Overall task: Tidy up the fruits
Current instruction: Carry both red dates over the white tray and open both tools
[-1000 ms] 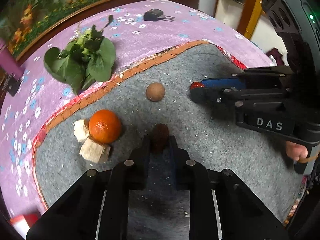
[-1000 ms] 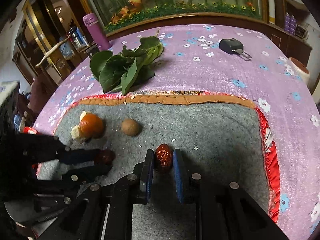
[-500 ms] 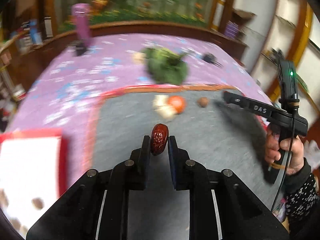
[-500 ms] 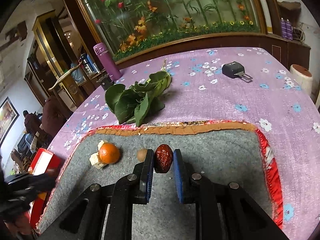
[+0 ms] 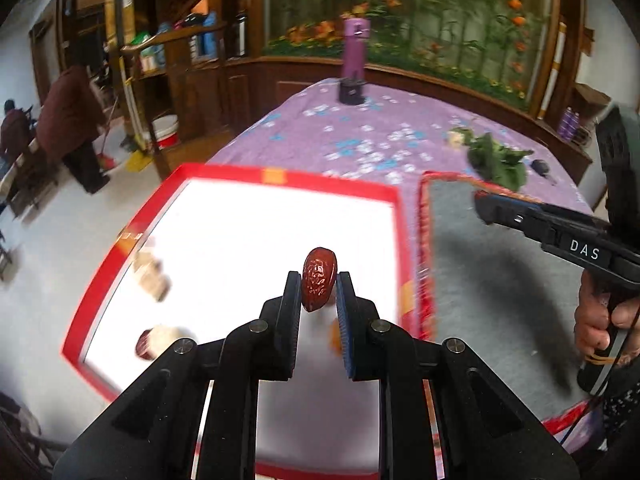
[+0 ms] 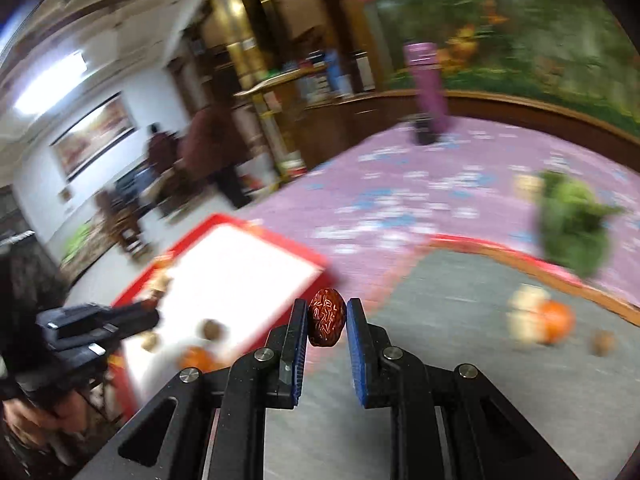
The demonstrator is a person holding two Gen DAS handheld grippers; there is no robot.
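My left gripper (image 5: 318,286) is shut on a wrinkled red date (image 5: 318,278) and holds it above the white tray with a red rim (image 5: 288,192). My right gripper (image 6: 327,318) is shut on a second red date (image 6: 326,317), above the grey mat (image 6: 460,320) near the tray's corner (image 6: 316,260). The right gripper also shows in the left wrist view (image 5: 492,210), and the left gripper in the right wrist view (image 6: 136,316). An orange (image 6: 554,321), a pale chunk (image 6: 524,316) and a brown round fruit (image 6: 602,343) lie on the mat.
Several blurred fruits lie in the tray: a dark one (image 5: 146,344), round brown ones (image 6: 210,329) and an orange one (image 6: 196,358). Green leaves (image 5: 498,158) and a purple bottle (image 5: 355,46) sit on the purple flowered cloth (image 5: 360,136). People stand at the far left.
Both grippers swung left with their dates, off the grey mat toward the red-rimmed tray. The left one now hangs over the tray; the views are blurred by motion.
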